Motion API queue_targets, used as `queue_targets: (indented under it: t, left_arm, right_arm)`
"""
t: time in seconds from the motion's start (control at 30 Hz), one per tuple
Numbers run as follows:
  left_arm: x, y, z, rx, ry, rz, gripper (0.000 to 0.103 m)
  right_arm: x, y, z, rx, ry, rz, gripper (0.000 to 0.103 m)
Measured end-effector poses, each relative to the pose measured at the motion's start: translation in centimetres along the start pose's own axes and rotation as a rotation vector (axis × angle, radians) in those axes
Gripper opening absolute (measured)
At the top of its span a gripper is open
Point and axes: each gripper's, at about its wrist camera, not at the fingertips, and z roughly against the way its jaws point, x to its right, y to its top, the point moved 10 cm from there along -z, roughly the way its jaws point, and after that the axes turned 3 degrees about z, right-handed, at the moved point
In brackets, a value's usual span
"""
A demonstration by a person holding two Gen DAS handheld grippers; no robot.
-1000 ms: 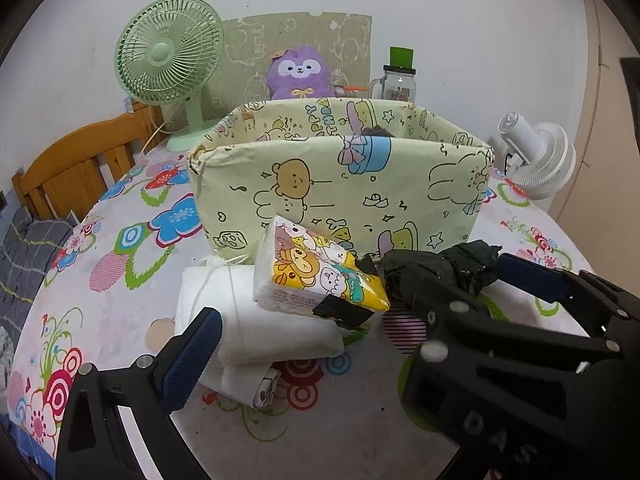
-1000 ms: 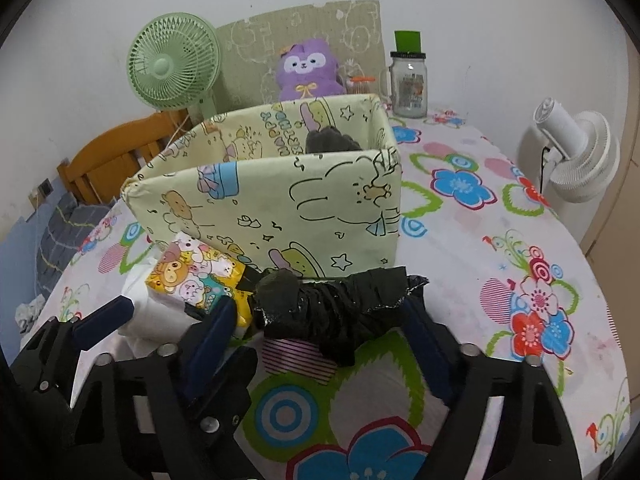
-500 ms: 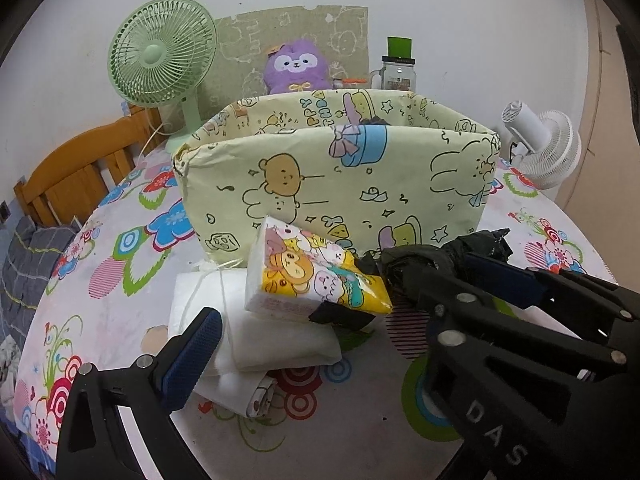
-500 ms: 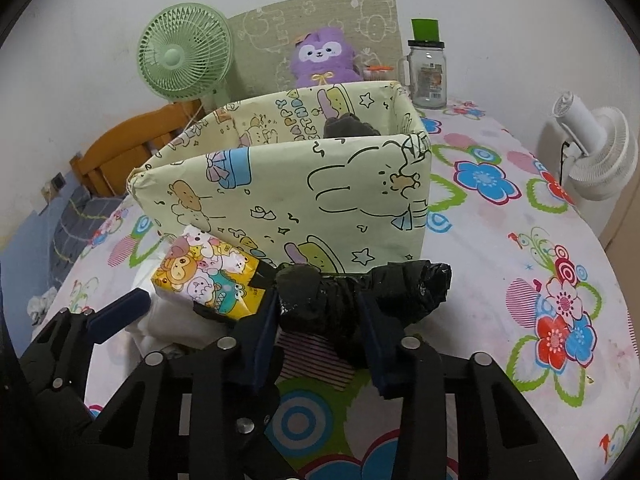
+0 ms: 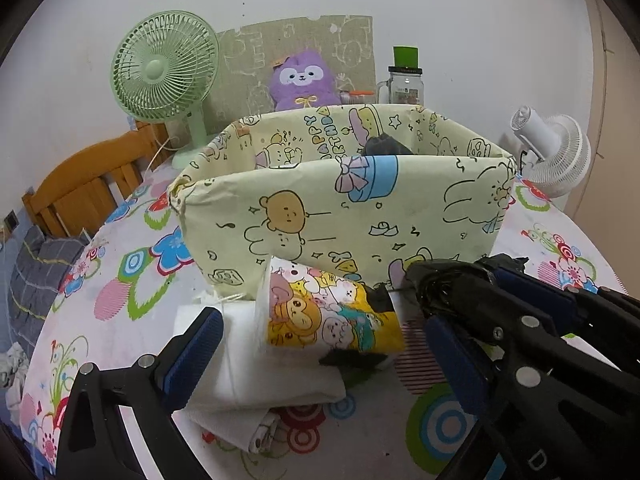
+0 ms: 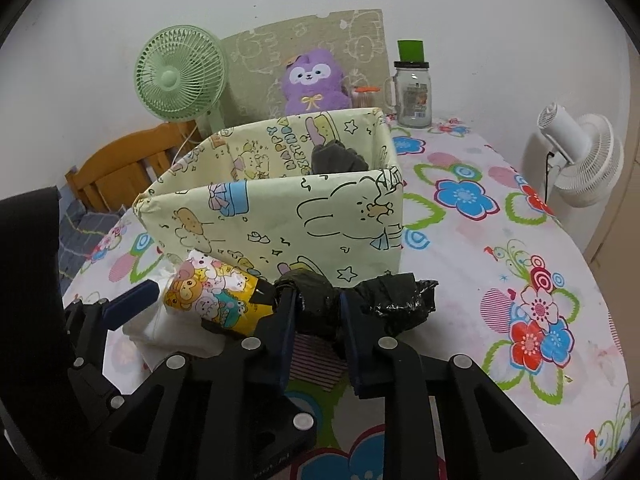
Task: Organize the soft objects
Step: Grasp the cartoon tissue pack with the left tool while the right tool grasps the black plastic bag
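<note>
Behind black roll [image 6: 320, 300], cartoon-print box [image 6: 280, 216].

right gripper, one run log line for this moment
right gripper: just closed on black plastic bundle | left gripper: open | fabric box: behind

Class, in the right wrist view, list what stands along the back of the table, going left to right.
Green fan → purple plush toy → glass jar with green lid → white fan.
</note>
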Motion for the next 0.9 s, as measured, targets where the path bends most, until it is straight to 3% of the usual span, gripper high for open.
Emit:
queue_targets:
  t: [0.3,0.73,0.8,0.9]
  left_arm:
    - [-0.3,-0.3,-1.0,-0.033,-0.033,0.015,0.069]
    - [0.1,0.1,0.9,0.004,-0.072,0.026,0.057]
    - [0.3,0.1,1.2,0.002,-0.094,0.035,0.043]
    - [0.6,0.1,1.7,0.008,-0.120,0.042,0.032]
  right_arm:
    - [-0.4,-0.2,-1.2,-0.021,0.010,-0.005,0.024]
    - [-0.6,0.4,-0.1,0.005,0.014,-0.019,0.023]
    - [-0.7,0.4,0.4,0.013,0.022,-0.023,0.023]
    - [-0.7,0.5,1.0,0.024,0.017,-0.023,0.023]
